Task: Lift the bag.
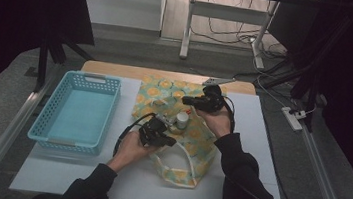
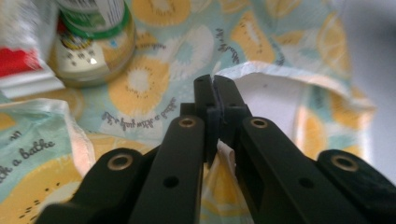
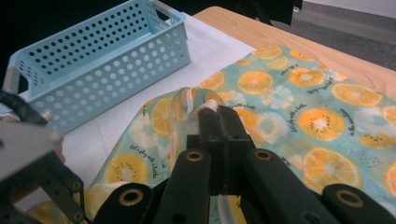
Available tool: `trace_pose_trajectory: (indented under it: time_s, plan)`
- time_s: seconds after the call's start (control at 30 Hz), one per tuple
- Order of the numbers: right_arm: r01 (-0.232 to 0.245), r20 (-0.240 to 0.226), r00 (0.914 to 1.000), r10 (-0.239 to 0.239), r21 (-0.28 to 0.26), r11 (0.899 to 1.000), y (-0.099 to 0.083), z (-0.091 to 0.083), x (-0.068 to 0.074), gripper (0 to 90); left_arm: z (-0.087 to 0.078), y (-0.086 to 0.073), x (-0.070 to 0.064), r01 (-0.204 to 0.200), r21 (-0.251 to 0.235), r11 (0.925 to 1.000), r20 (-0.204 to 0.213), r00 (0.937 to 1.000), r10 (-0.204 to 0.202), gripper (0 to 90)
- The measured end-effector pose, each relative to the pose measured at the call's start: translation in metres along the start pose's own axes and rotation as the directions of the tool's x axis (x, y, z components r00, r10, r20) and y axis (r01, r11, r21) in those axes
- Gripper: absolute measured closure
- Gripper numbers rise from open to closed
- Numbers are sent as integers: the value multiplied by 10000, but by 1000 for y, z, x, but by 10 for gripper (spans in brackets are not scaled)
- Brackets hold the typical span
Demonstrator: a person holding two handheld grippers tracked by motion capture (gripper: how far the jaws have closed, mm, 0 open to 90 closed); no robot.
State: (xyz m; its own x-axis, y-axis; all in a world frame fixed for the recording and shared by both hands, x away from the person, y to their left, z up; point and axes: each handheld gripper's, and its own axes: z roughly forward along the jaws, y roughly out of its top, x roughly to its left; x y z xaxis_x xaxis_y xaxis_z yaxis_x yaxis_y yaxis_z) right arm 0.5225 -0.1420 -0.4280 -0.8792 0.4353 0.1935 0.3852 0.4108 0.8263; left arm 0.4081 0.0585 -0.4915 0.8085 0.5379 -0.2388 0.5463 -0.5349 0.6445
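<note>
Gripping the fruit-print cloth bag from two sides, the person works near the middle of the surface. The left gripper has its jaws pressed together on a pale strap or hem of the bag, which shows pinched between them in the left gripper view. The right gripper, toward the far edge, has its jaws closed on a bunched fold of the same fabric, lifted a little off the flat part. A small jar with a white lid stands on the cloth between the two grippers, just beside a small packet with red on it. Near the left edge sits a light blue perforated basket, well apart from the bag.
</note>
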Motion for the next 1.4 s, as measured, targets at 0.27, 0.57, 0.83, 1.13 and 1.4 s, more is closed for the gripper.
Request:
trace_pose_trajectory:
  time_s: [0.27,0.57,0.83,1.13,1.4]
  plan:
    - [244,-15,9997,-244,15,9997,11,-8,9,900,-24,9,5,144,-536,9985,-116,9998,-150,900]
    - [462,-27,9989,-462,28,9989,20,-14,15,900,-54,23,10,206,-1244,9920,-126,9997,-224,900]
    - [657,-18,9978,-657,40,9978,29,-21,21,900,-77,40,15,148,-1702,9853,-277,9994,-198,900]
    - [890,32,9960,-890,28,9960,40,-34,29,900,-96,63,20,157,-2007,9795,-284,9994,-218,900]
    - [1052,-15,9944,-1052,-162,9943,53,-47,36,900,-116,83,20,95,-2511,9679,-253,9995,-164,900]
